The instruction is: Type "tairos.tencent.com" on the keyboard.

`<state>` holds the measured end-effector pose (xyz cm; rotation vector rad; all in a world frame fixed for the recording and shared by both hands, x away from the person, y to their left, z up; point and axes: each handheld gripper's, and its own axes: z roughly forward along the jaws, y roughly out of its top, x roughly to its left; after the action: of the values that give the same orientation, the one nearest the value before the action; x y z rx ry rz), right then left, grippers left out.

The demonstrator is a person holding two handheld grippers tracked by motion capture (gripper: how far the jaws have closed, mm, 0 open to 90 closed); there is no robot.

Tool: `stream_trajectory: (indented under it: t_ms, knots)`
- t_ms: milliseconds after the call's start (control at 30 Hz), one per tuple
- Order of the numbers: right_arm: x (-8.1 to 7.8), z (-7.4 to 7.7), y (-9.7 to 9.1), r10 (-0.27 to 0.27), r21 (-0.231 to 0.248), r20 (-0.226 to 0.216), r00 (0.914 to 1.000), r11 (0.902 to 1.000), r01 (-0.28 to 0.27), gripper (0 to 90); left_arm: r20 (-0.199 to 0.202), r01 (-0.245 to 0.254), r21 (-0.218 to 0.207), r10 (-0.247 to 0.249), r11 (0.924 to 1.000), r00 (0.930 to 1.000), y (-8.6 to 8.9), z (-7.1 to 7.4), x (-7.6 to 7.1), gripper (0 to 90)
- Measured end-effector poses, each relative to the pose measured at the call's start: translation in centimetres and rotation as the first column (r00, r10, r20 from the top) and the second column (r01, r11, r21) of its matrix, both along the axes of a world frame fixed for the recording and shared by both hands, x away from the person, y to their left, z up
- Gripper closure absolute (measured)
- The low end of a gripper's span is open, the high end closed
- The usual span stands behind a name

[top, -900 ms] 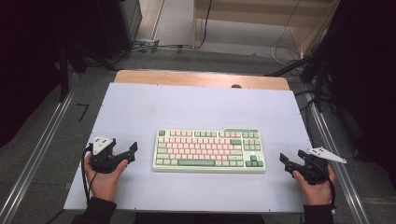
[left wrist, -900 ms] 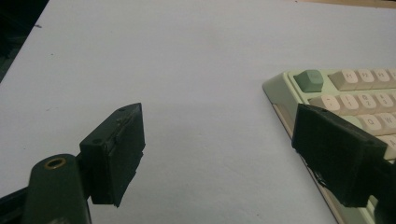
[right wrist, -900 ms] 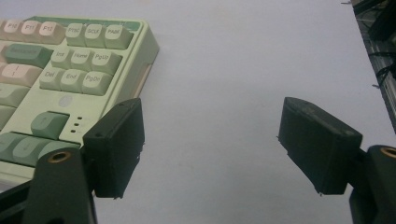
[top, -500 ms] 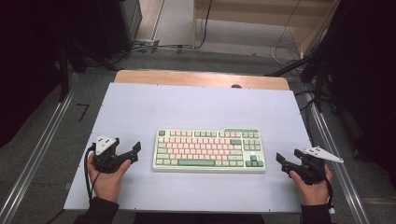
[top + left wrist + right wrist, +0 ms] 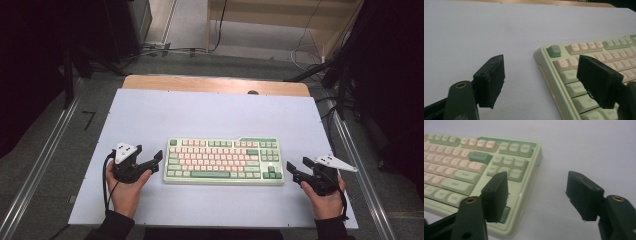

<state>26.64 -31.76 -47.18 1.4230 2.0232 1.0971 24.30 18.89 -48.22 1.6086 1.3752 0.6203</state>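
Note:
A pale green keyboard with pink and green keys lies flat at the middle of the white table top. My left gripper sits just off its left end, jaws open and pointing at it. In the left gripper view the keyboard's left edge shows between the spread jaws of the left gripper. My right gripper is just off the keyboard's right end, also open. In the right gripper view the right gripper frames the right edge of the keyboard. Neither holds anything.
The white table top has a wooden strip along its far edge with a small dark knob on it. Metal rails run along both sides. Cables lie on the floor beyond.
Both hands have slid inward: the left gripper moved right toward the keyboard's left end, the right gripper moved left toward its right end. The keyboard has not moved.

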Motion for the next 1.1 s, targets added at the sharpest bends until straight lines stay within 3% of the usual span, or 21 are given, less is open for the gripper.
stream_trajectory:
  t_ms: [100, 233, 267, 400, 500, 533, 567, 600, 667, 800, 967, 1067, 1100]
  knots:
    - [0.2, 0.0, 1.1, 0.044, 0.011, -0.004, 0.999, 0.999, -0.044, 40.8, 0.002, 0.044, -0.005, -0.044, 0.999, 0.999, -0.9, 0.1, 0.3, 33.1]
    - [0.5, -0.3, 2.4, 0.071, 0.019, -0.021, 0.9972, 0.9973, -0.071, 38.9, 0.017, 0.089, -0.009, -0.089, 0.996, 0.9959, -1.7, 0.3, 0.5, 43.9]
    - [0.6, -0.4, 2.7, 0.076, 0.018, -0.021, 0.9968, 0.9969, -0.076, 37.9, 0.023, 0.126, -0.011, -0.126, 0.9919, 0.9918, -2.4, 0.5, 0.7, 47.7]
    - [0.8, -0.5, 3.8, 0.095, 0.016, -0.024, 0.9952, 0.9953, -0.095, 35.9, 0.028, 0.2, -0.013, -0.199, 0.9797, 0.9795, -3.9, 0.7, 1.3, 64.9]
    - [0.9, -0.6, 4.5, 0.106, 0.013, -0.026, 0.994, 0.9943, -0.106, 35.6, 0.017, 0.244, -0.026, -0.244, 0.9694, 0.9696, -4.8, 0.8, 1.8, 80.8]
    - [0.9, -0.7, 4.6, 0.11, 0.012, -0.026, 0.9936, 0.9939, -0.109, 35.4, 0.017, 0.244, -0.026, -0.244, 0.9694, 0.9696, -4.8, 0.8, 1.8, 85.5]
    - [0.9, -0.7, 4.7, 0.112, 0.01, -0.026, 0.9934, 0.9937, -0.112, 35.4, 0.013, 0.265, -0.032, -0.265, 0.9636, 0.9641, -5.3, 0.8, 2.1, 89.1]
    - [0.9, -0.7, 4.7, 0.112, 0.01, -0.026, 0.9934, 0.9937, -0.112, 35.4, 0.013, 0.265, -0.032, -0.265, 0.9636, 0.9641, -5.3, 0.8, 2.1, 90.0]
    - [1.0, -0.8, 4.8, 0.116, 0.01, -0.031, 0.9928, 0.9933, -0.115, 35.3, -0.004, 0.29, -0.044, -0.291, 0.9558, 0.9567, -6.0, 0.7, 2.6, 90.0]
    - [1.0, -0.7, 4.8, 0.116, 0.014, -0.029, 0.9928, 0.9931, -0.116, 35.1, -0.039, 0.316, -0.056, -0.318, 0.9472, 0.9473, -6.8, 0.3, 3.4, 90.0]
    - [1.0, -0.8, 4.9, 0.124, 0.012, -0.027, 0.9919, 0.9923, -0.123, 35.0, -0.075, 0.351, -0.039, -0.353, 0.9356, 0.9327, -8.2, 0.1, 4.1, 90.0]
    - [1.0, -0.8, 5.0, 0.125, 0.01, -0.028, 0.9917, 0.9921, -0.125, 35.0, -0.075, 0.363, -0.038, -0.364, 0.9312, 0.9282, -8.8, 0.1, 4.3, 90.0]
    - [0.9, -0.8, 5.0, 0.126, 0.009, -0.028, 0.9916, 0.992, -0.126, 35.0, -0.082, 0.376, -0.033, -0.378, 0.926, 0.9223, -9.3, 0.1, 4.5, 90.0]
